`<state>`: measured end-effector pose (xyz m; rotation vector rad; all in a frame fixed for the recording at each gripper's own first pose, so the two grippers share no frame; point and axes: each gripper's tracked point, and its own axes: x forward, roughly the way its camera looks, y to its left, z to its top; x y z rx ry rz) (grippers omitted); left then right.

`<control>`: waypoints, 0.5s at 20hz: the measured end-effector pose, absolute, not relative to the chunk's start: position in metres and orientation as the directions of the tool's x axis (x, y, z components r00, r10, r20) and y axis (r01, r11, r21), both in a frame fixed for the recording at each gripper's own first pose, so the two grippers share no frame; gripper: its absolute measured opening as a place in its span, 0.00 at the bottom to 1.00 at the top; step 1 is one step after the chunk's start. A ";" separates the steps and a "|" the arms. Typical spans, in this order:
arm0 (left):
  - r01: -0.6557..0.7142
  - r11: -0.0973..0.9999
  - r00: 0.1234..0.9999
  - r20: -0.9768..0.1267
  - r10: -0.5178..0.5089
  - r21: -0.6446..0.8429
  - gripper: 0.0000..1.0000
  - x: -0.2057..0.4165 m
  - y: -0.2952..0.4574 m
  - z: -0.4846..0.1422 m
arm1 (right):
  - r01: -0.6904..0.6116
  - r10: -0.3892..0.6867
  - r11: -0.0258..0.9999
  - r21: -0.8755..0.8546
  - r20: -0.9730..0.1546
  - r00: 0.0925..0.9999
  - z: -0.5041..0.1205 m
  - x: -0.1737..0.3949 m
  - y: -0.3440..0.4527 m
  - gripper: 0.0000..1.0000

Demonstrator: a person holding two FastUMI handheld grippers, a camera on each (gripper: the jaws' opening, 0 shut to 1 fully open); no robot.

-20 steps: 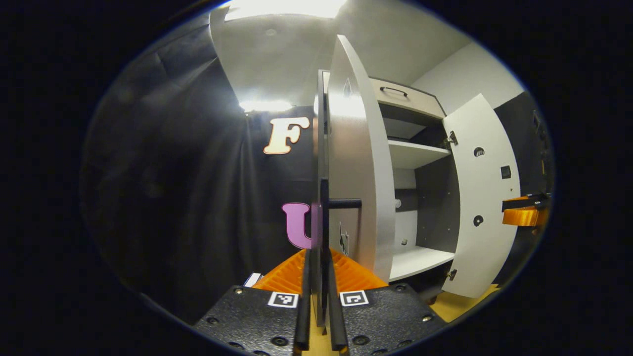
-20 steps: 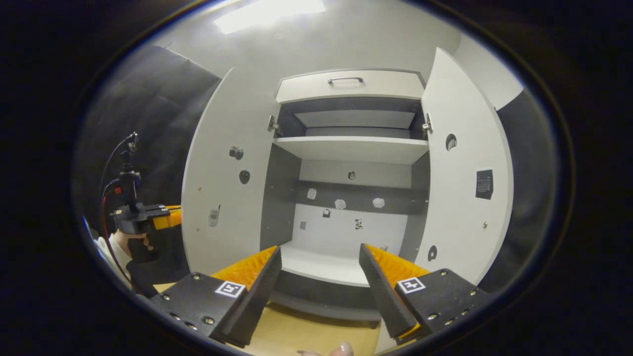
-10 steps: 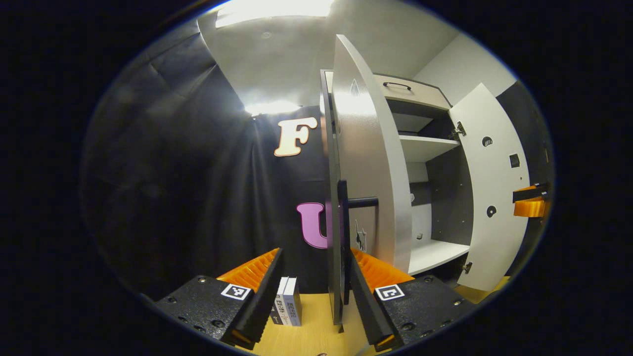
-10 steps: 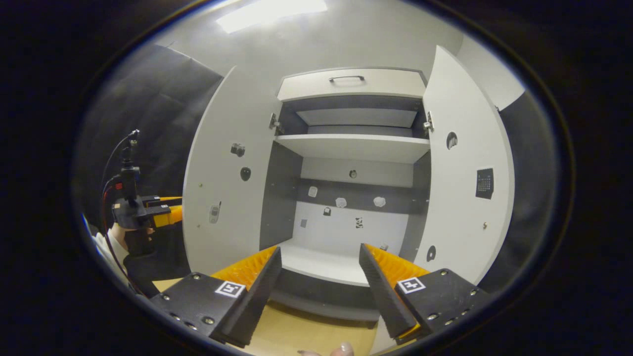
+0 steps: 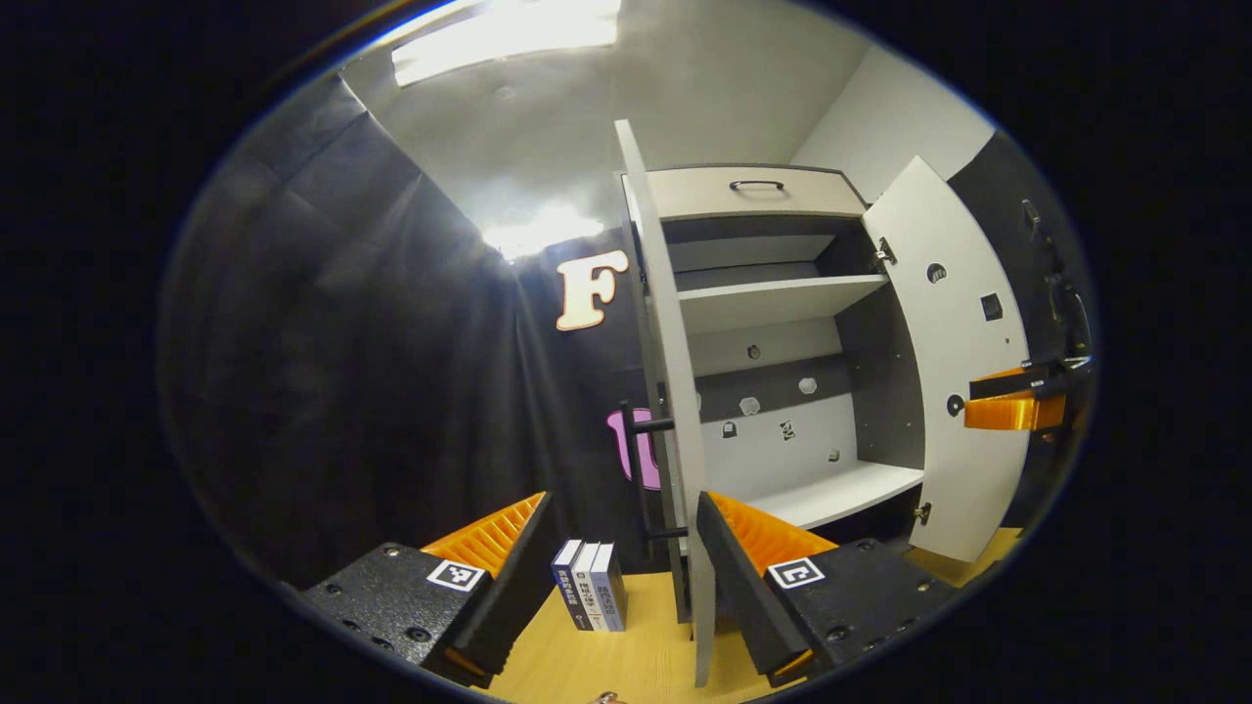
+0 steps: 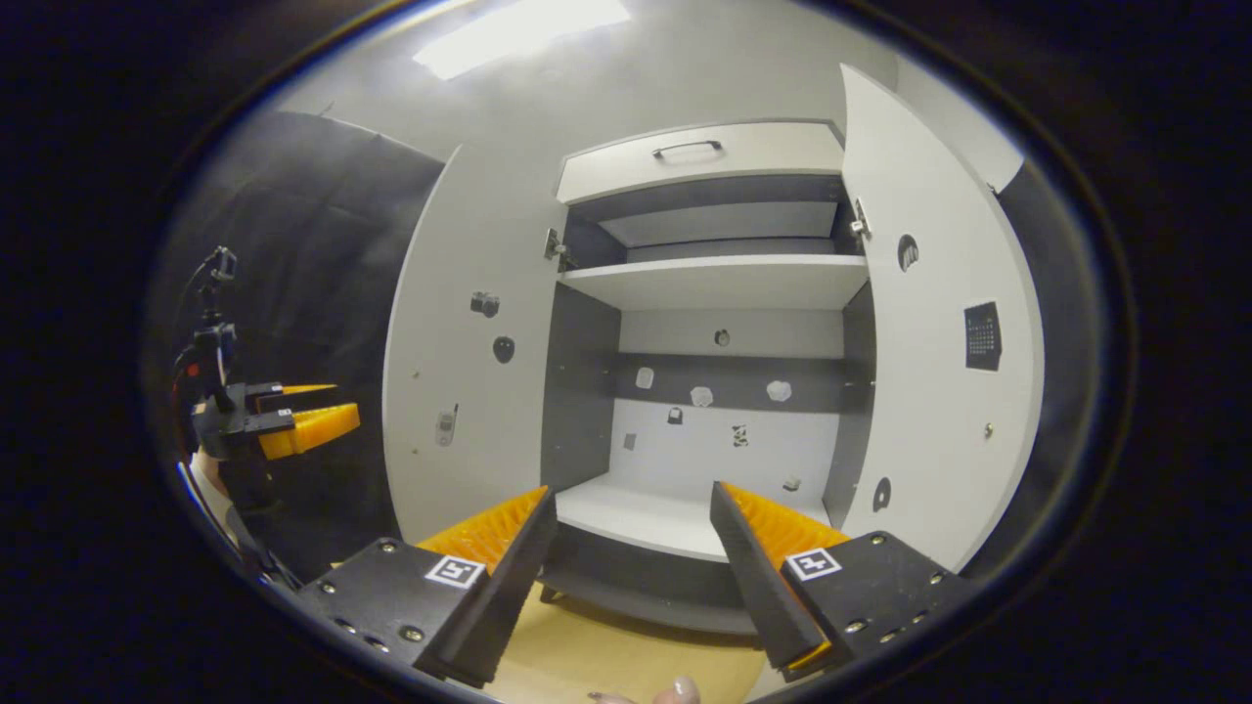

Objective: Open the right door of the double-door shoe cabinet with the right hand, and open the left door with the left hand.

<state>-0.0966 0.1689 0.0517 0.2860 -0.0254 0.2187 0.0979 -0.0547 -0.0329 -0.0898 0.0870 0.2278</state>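
Both fingers have let go of the handle.

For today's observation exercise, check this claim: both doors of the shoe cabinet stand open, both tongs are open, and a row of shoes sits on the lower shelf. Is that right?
One part is wrong: the lower shelf carries no shoes and is bare, as the right gripper view shows. The rest holds: the left door and right door stand open, and the left tongs and right tongs are open.
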 end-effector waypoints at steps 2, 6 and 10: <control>-0.149 0.957 0.988 0.066 0.136 0.247 0.89 -0.094 0.127 0.055 | -0.233 0.225 0.970 -0.070 -0.104 0.969 -0.035 0.093 -0.060 0.96; -0.058 0.979 0.997 0.052 0.049 0.196 0.92 -0.074 0.071 0.044 | -0.212 0.204 0.975 -0.061 -0.119 0.972 -0.038 0.084 -0.075 0.96; 0.020 0.983 1.000 0.018 -0.024 0.183 0.93 -0.044 0.030 0.026 | -0.160 0.149 0.985 -0.069 -0.144 0.978 -0.043 0.077 -0.095 0.96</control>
